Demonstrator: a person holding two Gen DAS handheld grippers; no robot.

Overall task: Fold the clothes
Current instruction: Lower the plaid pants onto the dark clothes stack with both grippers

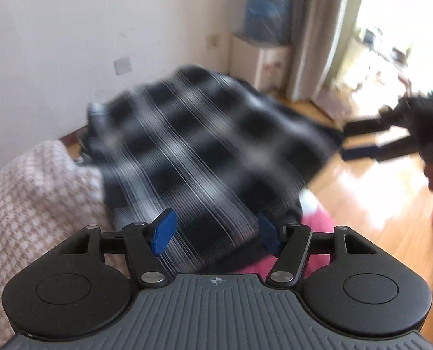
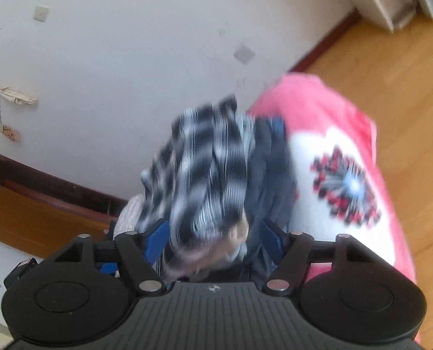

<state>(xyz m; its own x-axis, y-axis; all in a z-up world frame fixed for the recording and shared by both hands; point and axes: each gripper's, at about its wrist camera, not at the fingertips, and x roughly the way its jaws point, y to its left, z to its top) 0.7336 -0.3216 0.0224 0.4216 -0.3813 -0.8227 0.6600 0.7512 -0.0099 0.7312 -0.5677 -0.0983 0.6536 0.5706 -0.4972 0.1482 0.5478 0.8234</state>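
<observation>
A black-and-white plaid garment [image 1: 204,145] lies spread out ahead of my left gripper [image 1: 216,234], blurred by motion. Its near edge runs between the two blue pads, which stand wide apart and do not press on it. At the garment's far right corner my right gripper [image 1: 345,141] shows its dark fingers spread, with floor visible between them. In the right wrist view the plaid garment [image 2: 204,175] bunches up between the wide jaws of the right gripper [image 2: 213,240], next to a dark grey garment [image 2: 270,175].
A pink cloth with a white patterned centre [image 2: 333,134] lies under the clothes on the wooden floor [image 2: 397,67]. A beige-and-white checked cloth [image 1: 35,198] is at the left. A white wall [image 1: 70,43] stands behind, with a small cabinet [image 1: 260,64] and a curtain [image 1: 315,35] beside a bright doorway.
</observation>
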